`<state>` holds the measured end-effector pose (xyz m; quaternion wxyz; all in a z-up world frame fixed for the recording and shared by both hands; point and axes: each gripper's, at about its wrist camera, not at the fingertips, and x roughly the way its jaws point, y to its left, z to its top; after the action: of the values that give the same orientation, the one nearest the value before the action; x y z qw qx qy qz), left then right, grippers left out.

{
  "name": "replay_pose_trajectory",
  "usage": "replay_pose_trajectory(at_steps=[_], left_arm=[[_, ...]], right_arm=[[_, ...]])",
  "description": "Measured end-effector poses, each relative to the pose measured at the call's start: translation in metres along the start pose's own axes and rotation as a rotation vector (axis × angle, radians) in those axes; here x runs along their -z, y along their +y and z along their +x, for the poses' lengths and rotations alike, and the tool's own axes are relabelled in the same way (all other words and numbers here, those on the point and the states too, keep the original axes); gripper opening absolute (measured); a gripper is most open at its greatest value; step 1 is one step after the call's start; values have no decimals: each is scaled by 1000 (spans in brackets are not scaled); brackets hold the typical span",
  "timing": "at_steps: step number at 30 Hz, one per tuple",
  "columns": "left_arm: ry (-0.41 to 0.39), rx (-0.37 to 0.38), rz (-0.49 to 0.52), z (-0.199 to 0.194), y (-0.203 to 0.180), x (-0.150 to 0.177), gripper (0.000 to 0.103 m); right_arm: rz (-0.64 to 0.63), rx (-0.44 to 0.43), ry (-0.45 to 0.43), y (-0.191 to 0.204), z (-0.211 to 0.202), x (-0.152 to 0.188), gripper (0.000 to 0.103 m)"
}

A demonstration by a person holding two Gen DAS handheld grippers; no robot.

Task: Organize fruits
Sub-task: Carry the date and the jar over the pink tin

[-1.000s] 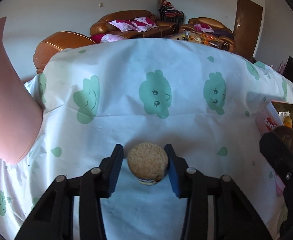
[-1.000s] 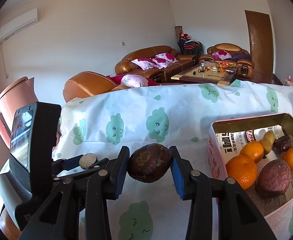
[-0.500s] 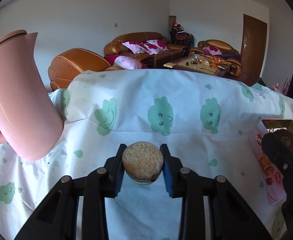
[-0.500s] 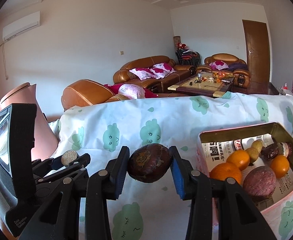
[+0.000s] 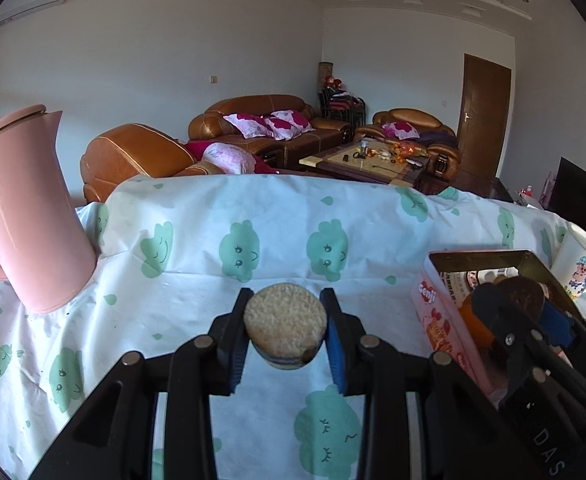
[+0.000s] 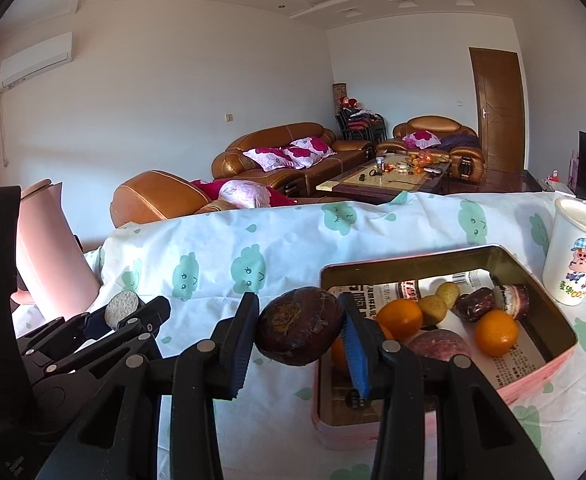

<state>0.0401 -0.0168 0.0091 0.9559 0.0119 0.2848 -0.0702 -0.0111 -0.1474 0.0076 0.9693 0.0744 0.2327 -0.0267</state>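
My left gripper is shut on a round tan, rough-topped piece with a pale striped underside, held above the cloth. It also shows in the right wrist view. My right gripper is shut on a dark brown wrinkled fruit, held over the left edge of the pink tin box. The box holds oranges, a purple fruit, small yellow fruits and dark pieces on newspaper. The right gripper and box also show in the left wrist view.
A pink kettle stands at the table's left. A white cartoon mug stands right of the box. The table wears a white cloth with green clouds. Sofas and a coffee table lie beyond.
Both grippers have risen and moved right with their loads. The right gripper's fruit has moved from beside the box to over its left edge. The mug has come into view.
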Motion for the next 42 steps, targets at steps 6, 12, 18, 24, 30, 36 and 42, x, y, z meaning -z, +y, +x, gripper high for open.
replay_pose_trajectory(at_steps=[6,12,18,24,30,36,42], left_arm=[[-55,44,34,-18,-33,-4,35],[-66,94,51,-19,-68,-6,35],[-45,138,68,-10,-102,-5,35],[-38,160,88,-1,-132,-5,35],[-20,163,81,13,-149,-4,35],[37,168,68,33,-152,1,35],[44,166,94,35,-159,2,35]], right_arm=[[5,29,-35,-26,-16,-4,43],[24,77,-58,-61,-26,-10,43],[63,127,-62,-99,-27,-17,43],[73,157,-55,-126,-23,-23,43],[68,141,0,-141,-6,-26,43],[86,66,71,-156,14,-28,43],[64,-42,93,-149,24,-28,43]])
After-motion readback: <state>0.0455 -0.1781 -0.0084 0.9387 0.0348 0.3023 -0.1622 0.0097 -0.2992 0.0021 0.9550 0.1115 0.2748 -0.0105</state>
